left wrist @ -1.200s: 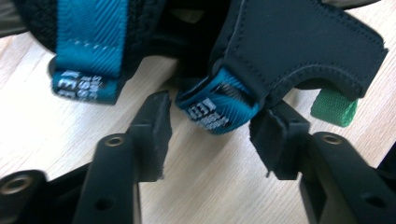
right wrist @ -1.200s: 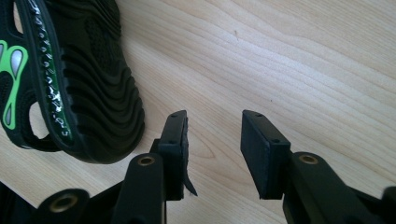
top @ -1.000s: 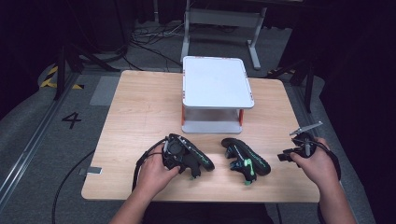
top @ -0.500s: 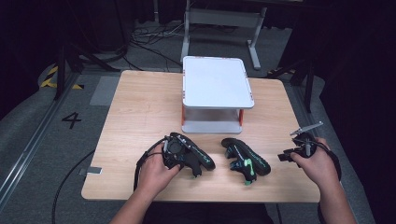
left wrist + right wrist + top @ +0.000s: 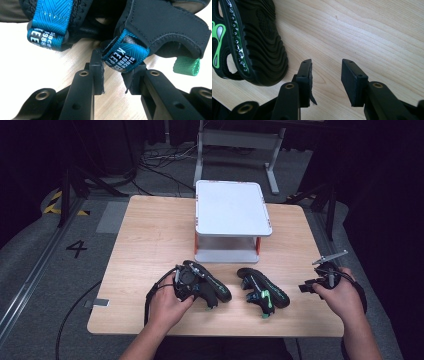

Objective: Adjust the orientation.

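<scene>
A light wooden table [image 5: 150, 235] carries everything, and toward the middle of its far edge stands a white two-tier stand [image 5: 232, 212] with short orange posts between the tiers, its lower shelf facing the near side. Near the near edge, left of the middle, lies a black sandal [image 5: 212, 287] with blue webbing and green trim, its toe pointing toward the near right corner; a second, matching sandal [image 5: 265, 290] lies just to its right, apart from it, on its side so that its green-marked sole edge shows. The person's left hand [image 5: 167, 307] comes in over the near edge and holds the left gripper [image 5: 184, 279] against the heel end of the left sandal. In the left gripper view its jaws have just been closing, and the blue heel loop [image 5: 125, 56] printed with white letters sits between the pads, which press on it from both sides, so the gripper clamps that loop; a small green tab [image 5: 186, 65] sticks out of the sandal's black upper nearby. The right hand [image 5: 337, 295] rests at the right edge of the table, toward the near right corner, holding the right gripper [image 5: 320, 279] well apart from both sandals. In the right gripper view its jaws stand apart over bare wood with nothing between them, and the ribbed black sole of the second sandal [image 5: 259, 42] lies just beyond the left pad.
</scene>
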A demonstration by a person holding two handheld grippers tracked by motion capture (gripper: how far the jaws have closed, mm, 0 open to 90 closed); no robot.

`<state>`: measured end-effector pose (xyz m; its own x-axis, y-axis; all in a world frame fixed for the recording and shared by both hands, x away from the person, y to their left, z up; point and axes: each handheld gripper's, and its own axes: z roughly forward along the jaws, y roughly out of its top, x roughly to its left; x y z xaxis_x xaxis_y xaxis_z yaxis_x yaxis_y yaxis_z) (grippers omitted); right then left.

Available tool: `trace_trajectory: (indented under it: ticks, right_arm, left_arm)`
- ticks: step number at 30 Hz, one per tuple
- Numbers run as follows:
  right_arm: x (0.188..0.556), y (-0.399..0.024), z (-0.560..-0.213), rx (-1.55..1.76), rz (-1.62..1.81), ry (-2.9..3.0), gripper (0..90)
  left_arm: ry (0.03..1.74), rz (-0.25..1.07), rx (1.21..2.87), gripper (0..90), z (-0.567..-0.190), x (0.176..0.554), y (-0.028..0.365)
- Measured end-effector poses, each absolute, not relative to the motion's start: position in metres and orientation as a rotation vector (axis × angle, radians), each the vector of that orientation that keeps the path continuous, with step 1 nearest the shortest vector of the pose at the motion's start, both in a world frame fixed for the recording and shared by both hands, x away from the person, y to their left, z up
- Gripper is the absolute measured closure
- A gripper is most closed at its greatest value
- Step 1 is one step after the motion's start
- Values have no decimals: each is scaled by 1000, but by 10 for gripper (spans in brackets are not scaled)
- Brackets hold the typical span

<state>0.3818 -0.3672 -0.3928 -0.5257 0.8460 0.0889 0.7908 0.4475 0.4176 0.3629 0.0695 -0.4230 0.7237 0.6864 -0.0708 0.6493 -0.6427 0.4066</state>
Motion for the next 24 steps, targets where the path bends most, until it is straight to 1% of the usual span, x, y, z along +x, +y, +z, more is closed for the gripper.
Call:
trace_trajectory:
  ticks: [5, 7, 12, 16, 21, 22, 24]
  right_arm:
    - [381, -368, -392, 1451, 630, 2553, 619]
    - [381, -368, -392, 1452, 629, 2554, 619]
    - [382, -368, -393, 1455, 626, 2552, 618]
    - [382, -366, -395, 1455, 614, 2565, 617]
    - [380, -366, -394, 1451, 616, 2562, 614]
    - [380, -367, -394, 1461, 617, 2553, 612]
    - [379, -368, -394, 1460, 617, 2553, 612]
  left_arm:
    - [1038, 117, 2515, 726, -411, 360, 75]
    - [1059, 115, 2525, 742, -397, 356, 83]
    - [1105, 147, 2546, 769, -378, 350, 95]
    - [1110, 97, 2579, 779, -372, 345, 94]
    - [1130, 111, 2599, 779, -373, 347, 88]
    - [1104, 85, 2596, 779, -376, 350, 85]
    - [1100, 75, 2594, 781, -376, 351, 83]
